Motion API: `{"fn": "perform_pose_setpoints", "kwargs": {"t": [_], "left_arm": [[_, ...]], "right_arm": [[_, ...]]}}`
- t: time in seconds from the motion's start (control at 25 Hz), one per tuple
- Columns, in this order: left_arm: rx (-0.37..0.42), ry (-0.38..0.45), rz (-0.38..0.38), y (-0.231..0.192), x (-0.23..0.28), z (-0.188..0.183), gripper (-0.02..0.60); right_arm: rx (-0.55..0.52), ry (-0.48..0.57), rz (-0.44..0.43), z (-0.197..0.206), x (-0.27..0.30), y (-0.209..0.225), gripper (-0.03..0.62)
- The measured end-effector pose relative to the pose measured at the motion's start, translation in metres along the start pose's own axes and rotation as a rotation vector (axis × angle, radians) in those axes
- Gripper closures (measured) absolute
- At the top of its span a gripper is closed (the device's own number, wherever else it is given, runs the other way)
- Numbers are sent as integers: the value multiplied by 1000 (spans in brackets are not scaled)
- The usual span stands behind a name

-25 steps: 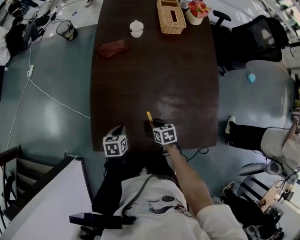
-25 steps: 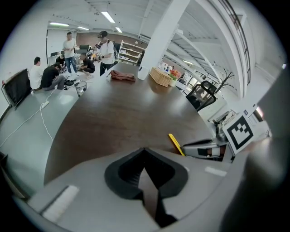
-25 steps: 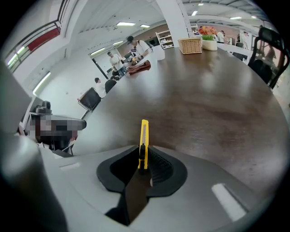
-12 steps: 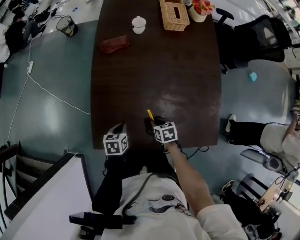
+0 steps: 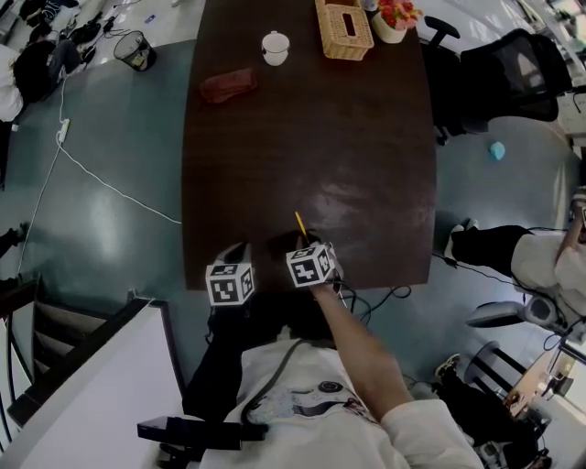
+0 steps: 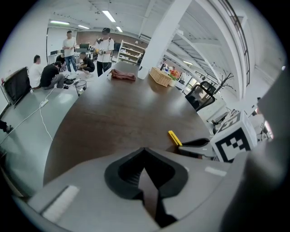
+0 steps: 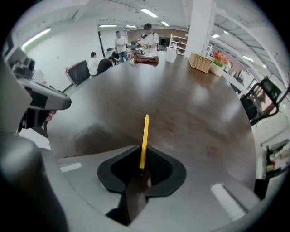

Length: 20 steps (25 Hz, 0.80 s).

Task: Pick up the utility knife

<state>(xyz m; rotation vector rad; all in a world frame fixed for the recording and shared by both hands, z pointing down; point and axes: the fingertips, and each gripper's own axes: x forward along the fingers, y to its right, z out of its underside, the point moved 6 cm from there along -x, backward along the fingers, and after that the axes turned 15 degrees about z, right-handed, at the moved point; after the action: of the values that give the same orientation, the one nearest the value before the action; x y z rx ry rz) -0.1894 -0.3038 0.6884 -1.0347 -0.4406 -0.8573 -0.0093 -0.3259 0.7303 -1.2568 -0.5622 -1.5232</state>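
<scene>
The utility knife (image 5: 298,223) is a thin yellow bar; my right gripper (image 5: 304,240) is shut on its rear end near the front edge of the dark wooden table (image 5: 311,137). In the right gripper view the knife (image 7: 144,138) sticks straight forward from the closed jaws of my right gripper (image 7: 141,167), its tip over the tabletop. My left gripper (image 5: 233,252) hangs just to its left at the table edge, shut with nothing in it. In the left gripper view, my left gripper (image 6: 145,170) is in the foreground and the knife (image 6: 175,137) shows to the right.
At the far end of the table lie a maroon cloth (image 5: 227,84), a white cup (image 5: 275,47), a wicker box (image 5: 344,27) and a flower pot (image 5: 394,20). A black office chair (image 5: 508,78) stands to the right. A seated person's leg (image 5: 494,249) is at the right.
My right gripper, with the yellow knife in it, has shifted a little left, closer to the left gripper. The left gripper has hardly moved.
</scene>
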Motion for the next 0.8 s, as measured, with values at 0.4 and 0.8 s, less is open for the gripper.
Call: {"fn": "perform_pose_setpoints", "kwargs": {"t": [0.4,0.8], "left_arm": [[134,139,62,29,-23,-19,583],[344,427,36,69,-87,-62,584]], "right_arm": [[329,281,-24,0,-75,67,548],[401,589,38,-13,-174,99,546]]}}
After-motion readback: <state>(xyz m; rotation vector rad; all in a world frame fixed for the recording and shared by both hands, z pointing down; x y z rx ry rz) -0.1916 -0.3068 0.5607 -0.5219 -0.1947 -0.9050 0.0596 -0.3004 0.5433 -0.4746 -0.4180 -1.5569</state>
